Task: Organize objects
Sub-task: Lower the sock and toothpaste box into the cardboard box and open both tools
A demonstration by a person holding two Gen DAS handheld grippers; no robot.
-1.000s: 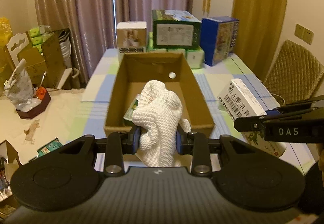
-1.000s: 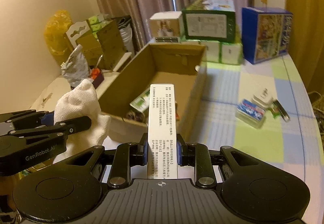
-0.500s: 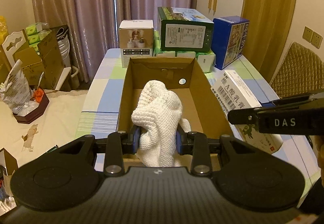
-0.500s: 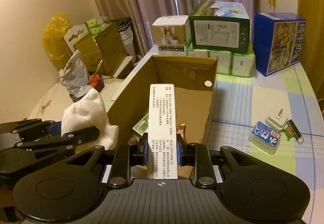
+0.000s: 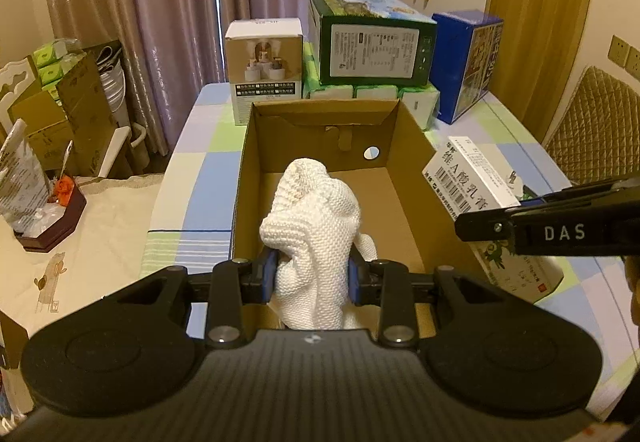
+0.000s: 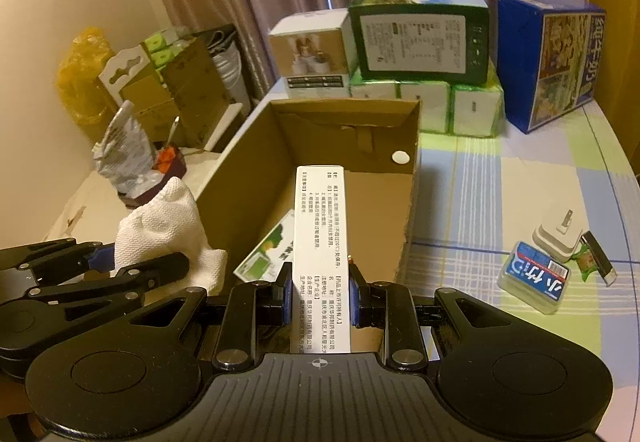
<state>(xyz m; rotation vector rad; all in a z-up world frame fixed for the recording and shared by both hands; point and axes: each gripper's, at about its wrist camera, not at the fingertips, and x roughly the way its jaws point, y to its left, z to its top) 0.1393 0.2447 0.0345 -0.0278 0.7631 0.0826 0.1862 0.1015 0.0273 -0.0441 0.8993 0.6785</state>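
Position change over the last second: both hand-held grippers have advanced toward 12 o'clock, so the open brown cardboard box (image 5: 320, 146) now sits directly beneath them instead of ahead of them. By that judgement, the carry phase is nearly complete and release into the box is the step in hand.

Left hand-held gripper (image 5: 312, 270): clenched on a crumpled white knitted cloth (image 5: 316, 234), held above the near end of the box interior.

Right hand-held gripper (image 6: 320, 292): clenched on a long white rectangular medicine carton (image 6: 320, 254), held upright over the box, at 3 o'clock from the cloth.

Box contents: a green-and-white flat packet (image 6: 268, 254) lies on the floor at the near end.

Legible writing:
- Right gripper body, seen from the left wrist view: "DAS".
- Medicine carton: Chinese print and a barcode; the small print is too fine to transcribe reliably.
- Blue rectangular carton (image 6: 556, 58) at 1 o'clock on the checked tabletop (image 6: 500, 182): large Chinese characters.
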